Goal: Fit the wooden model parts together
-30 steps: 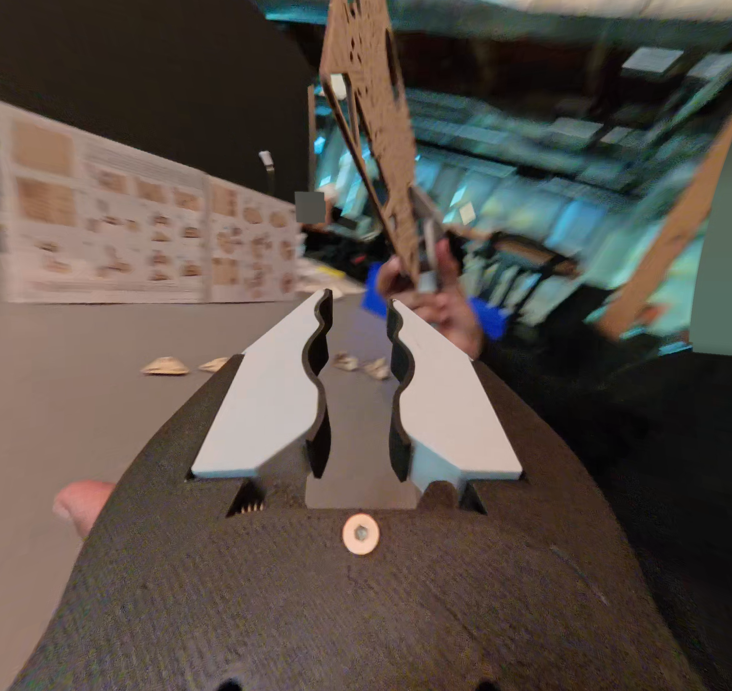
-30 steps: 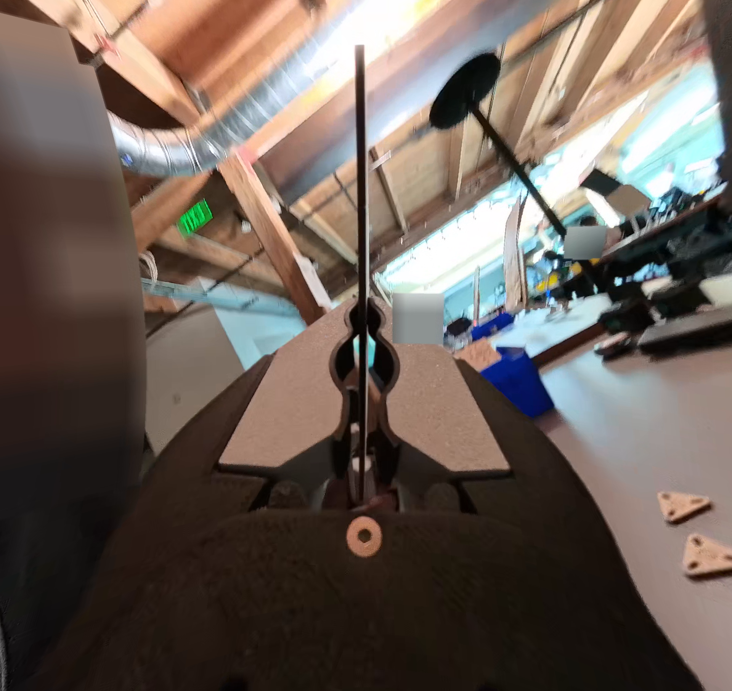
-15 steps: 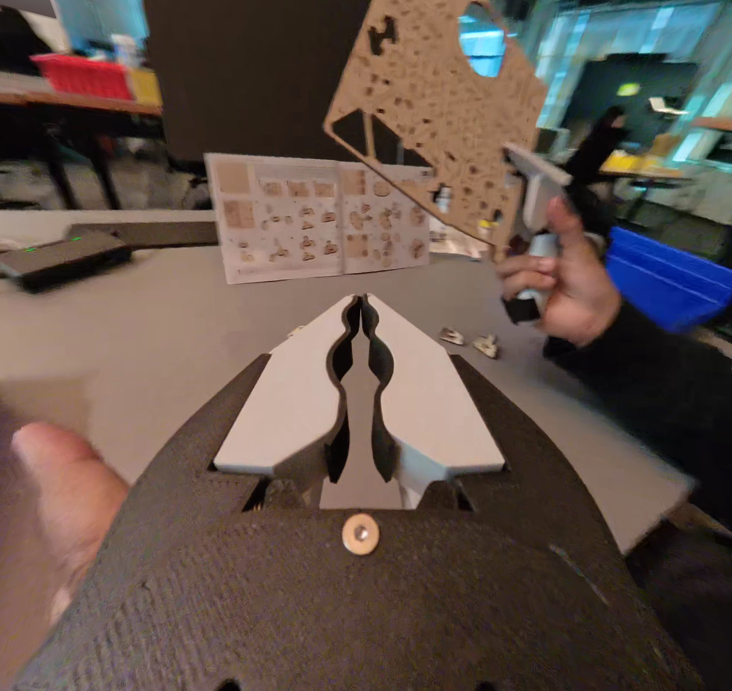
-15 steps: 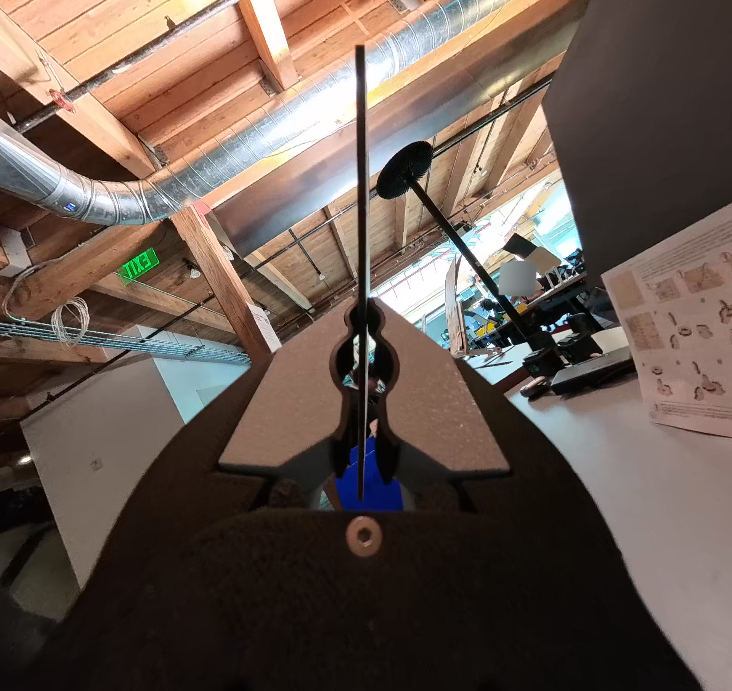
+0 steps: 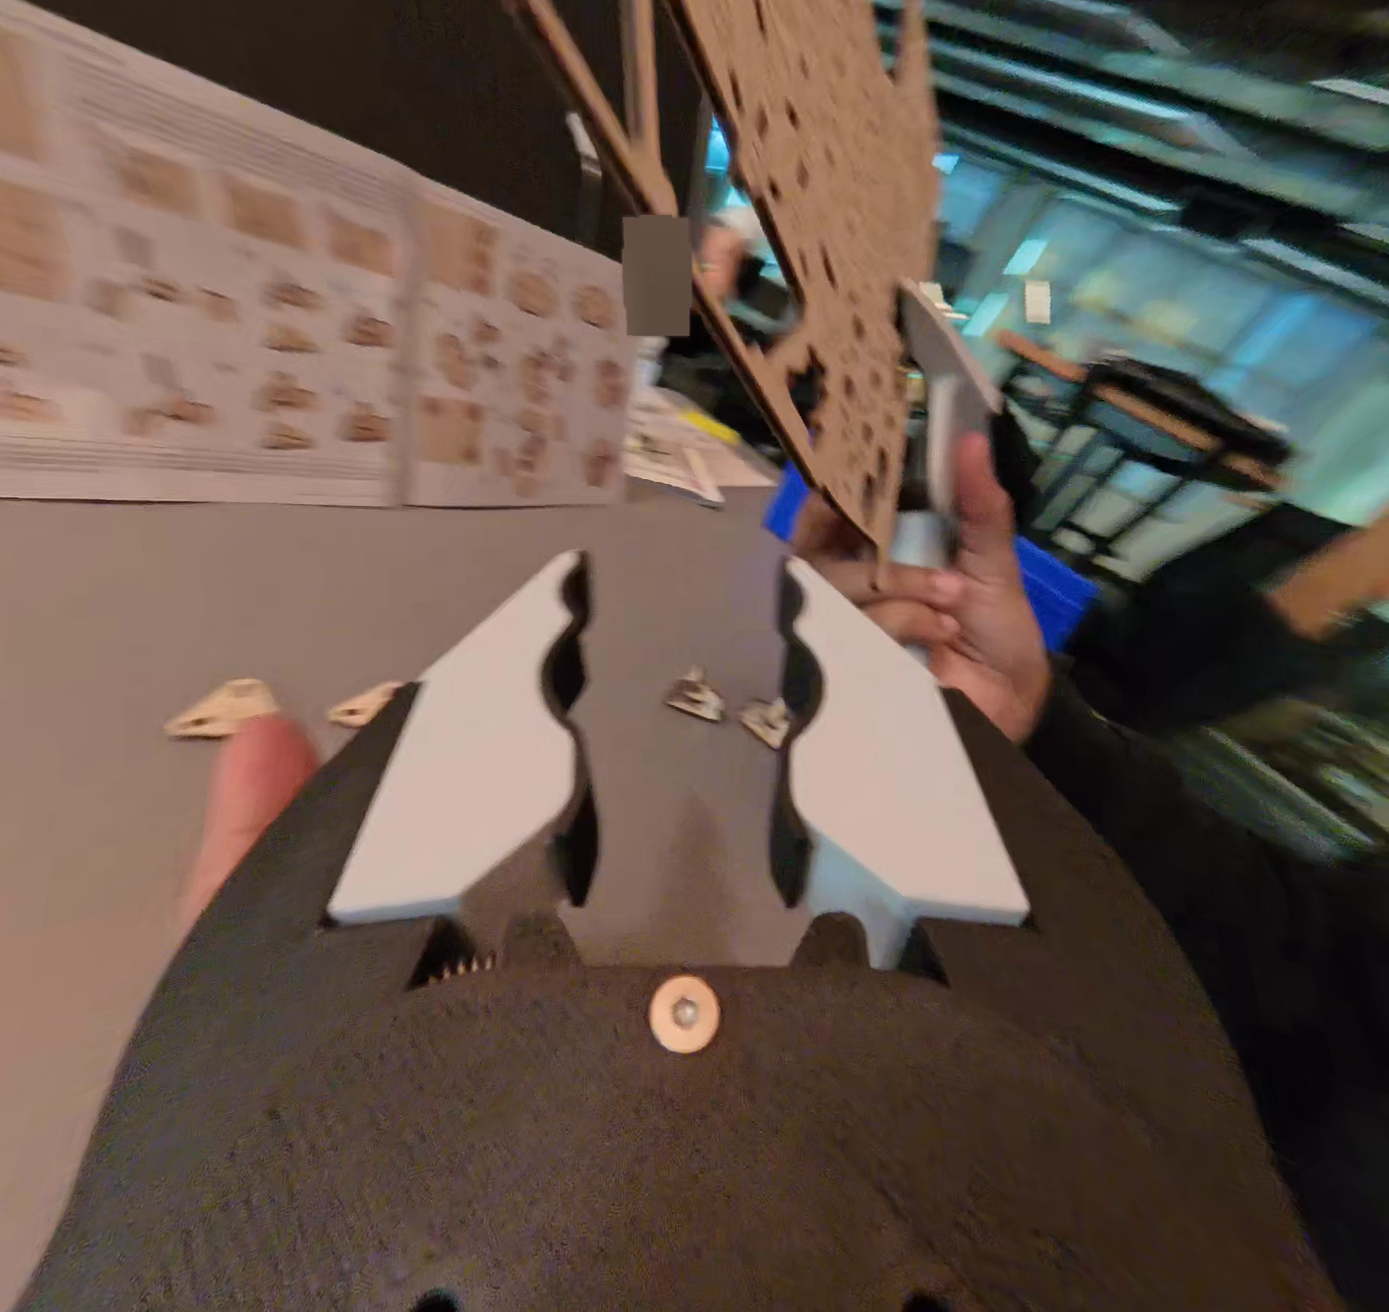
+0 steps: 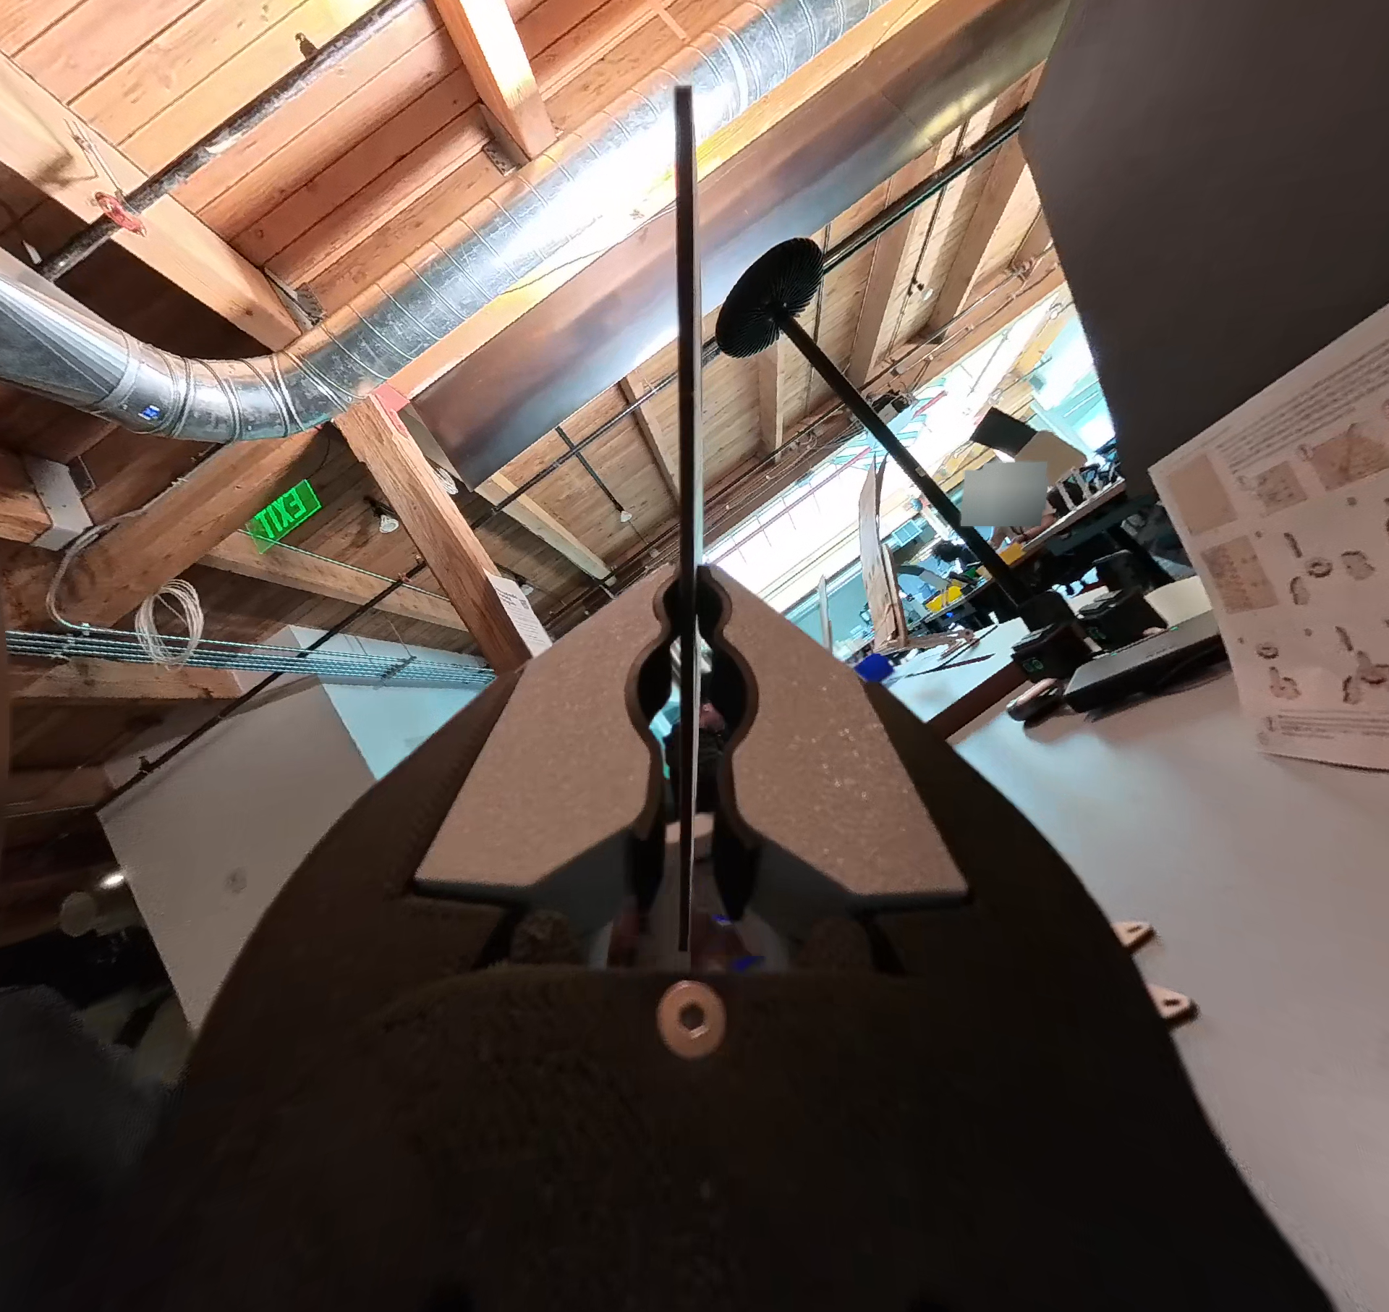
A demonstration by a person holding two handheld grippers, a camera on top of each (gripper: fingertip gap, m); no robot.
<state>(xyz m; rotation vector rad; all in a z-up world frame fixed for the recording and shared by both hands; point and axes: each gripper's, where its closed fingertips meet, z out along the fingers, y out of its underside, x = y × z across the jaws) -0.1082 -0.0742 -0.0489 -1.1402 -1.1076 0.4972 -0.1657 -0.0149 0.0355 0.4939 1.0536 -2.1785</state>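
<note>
— While the left gripper point(image 5: 680, 569) hangs over the grey table point(image 5: 225, 569) with its fingers spread and nothing between them, what lies around it?

— Going from the left: a folded instruction sheet point(image 5: 301, 343) stands at the back of the table. Nearer, two pale triangular cut-outs point(image 5: 222, 707) lie by the left finger, a bare fingertip just beside them. Two darker small pieces point(image 5: 695, 697) lie on the table farther off, seen through the gap between the fingers but well beyond them.

— And to the right?

— The brown perforated board point(image 5: 827, 171) hangs tilted in the air above the table. Its lower corner is pinched in the right gripper point(image 6: 691, 577), held by a hand point(image 5: 969, 584) beside a blue bin point(image 5: 1052, 584).

— Is that hold sound?

— From the right wrist view the board shows edge-on as a thin dark line point(image 6: 685, 374) running straight up between the fingers, which are pressed onto it from both sides. It looks centred. I judge a thin sheet held at one corner will flex and swing, so a steady wrist matters.

— Could the left one help?

— It is free and wide enough to take the board's edge, approaching squarely.
</note>
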